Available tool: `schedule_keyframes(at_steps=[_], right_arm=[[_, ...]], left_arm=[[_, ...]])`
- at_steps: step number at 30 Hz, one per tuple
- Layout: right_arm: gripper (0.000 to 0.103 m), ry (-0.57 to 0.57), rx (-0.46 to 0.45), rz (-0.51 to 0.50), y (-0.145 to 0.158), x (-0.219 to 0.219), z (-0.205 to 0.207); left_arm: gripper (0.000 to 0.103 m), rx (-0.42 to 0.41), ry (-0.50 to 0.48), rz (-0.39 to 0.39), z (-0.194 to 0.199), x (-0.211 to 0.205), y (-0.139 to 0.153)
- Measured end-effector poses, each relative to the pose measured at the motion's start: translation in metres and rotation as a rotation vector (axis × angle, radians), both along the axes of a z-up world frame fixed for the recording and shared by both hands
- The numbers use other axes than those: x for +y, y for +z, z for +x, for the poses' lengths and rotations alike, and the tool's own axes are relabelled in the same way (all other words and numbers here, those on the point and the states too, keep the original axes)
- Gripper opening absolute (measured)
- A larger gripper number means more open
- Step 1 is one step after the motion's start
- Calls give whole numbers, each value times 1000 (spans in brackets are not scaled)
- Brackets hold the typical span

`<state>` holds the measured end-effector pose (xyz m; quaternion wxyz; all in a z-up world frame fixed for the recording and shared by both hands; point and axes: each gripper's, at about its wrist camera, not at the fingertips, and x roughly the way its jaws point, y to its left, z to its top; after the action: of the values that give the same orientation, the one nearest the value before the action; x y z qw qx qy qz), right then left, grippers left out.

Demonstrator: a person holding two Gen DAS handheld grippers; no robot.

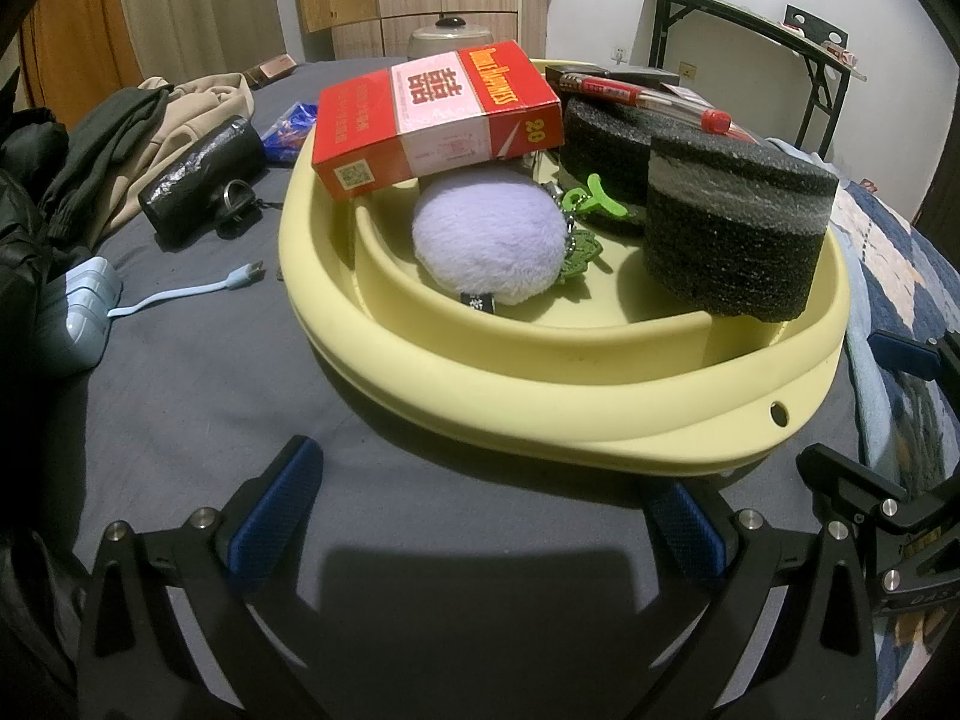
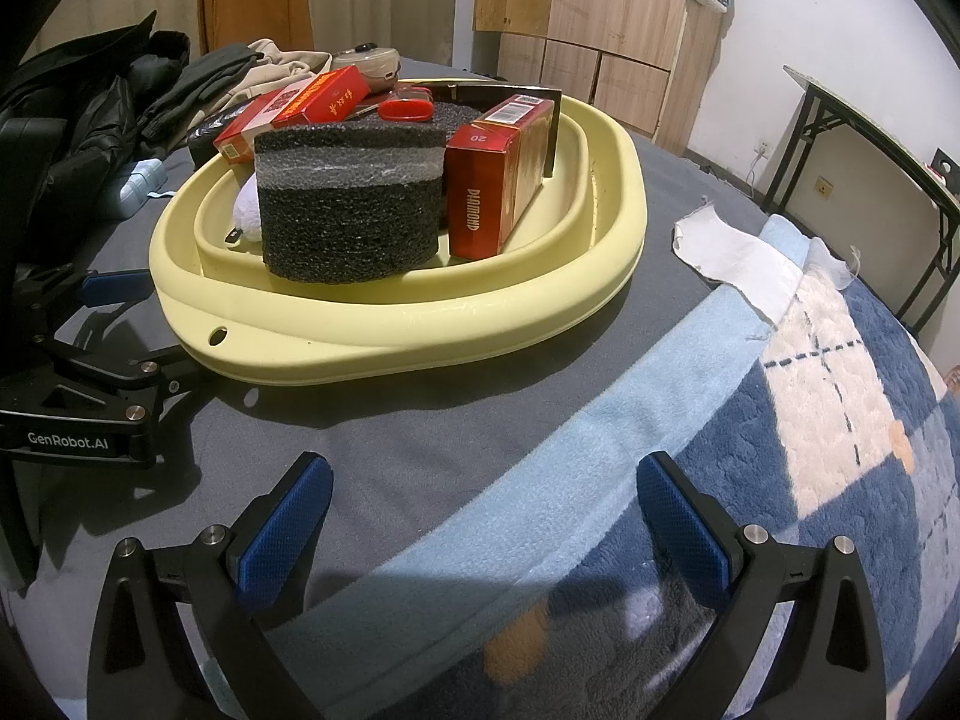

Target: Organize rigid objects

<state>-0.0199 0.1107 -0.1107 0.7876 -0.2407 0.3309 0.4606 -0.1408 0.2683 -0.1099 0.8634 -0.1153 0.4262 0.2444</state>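
Note:
A pale yellow basin [image 1: 540,402] sits on the grey bed sheet, also in the right wrist view [image 2: 384,324]. It holds a red carton [image 1: 432,120], a purple plush ball [image 1: 486,234], two black foam cylinders [image 1: 738,228], red pens [image 1: 648,97] and a green clip [image 1: 591,195]. The right wrist view shows a second red carton [image 2: 498,180] standing beside the foam cylinder [image 2: 348,204]. My left gripper [image 1: 480,516] is open and empty, just short of the basin's near rim. My right gripper [image 2: 480,510] is open and empty over the sheet and blanket edge.
A black foil-wrapped roll [image 1: 201,177] with a key ring, a blue cable [image 1: 198,291] and a pale blue device [image 1: 78,312] lie left of the basin. Clothes [image 1: 90,150] are piled at far left. A blue-and-white blanket [image 2: 810,420] covers the right side.

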Motion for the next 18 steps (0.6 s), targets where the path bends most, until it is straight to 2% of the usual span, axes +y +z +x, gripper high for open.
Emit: schedule_keyframes(at_steps=[18], right_arm=[[103,0,0,0,0,0,1]], left_arm=[[103,0,0,0,0,0,0]])
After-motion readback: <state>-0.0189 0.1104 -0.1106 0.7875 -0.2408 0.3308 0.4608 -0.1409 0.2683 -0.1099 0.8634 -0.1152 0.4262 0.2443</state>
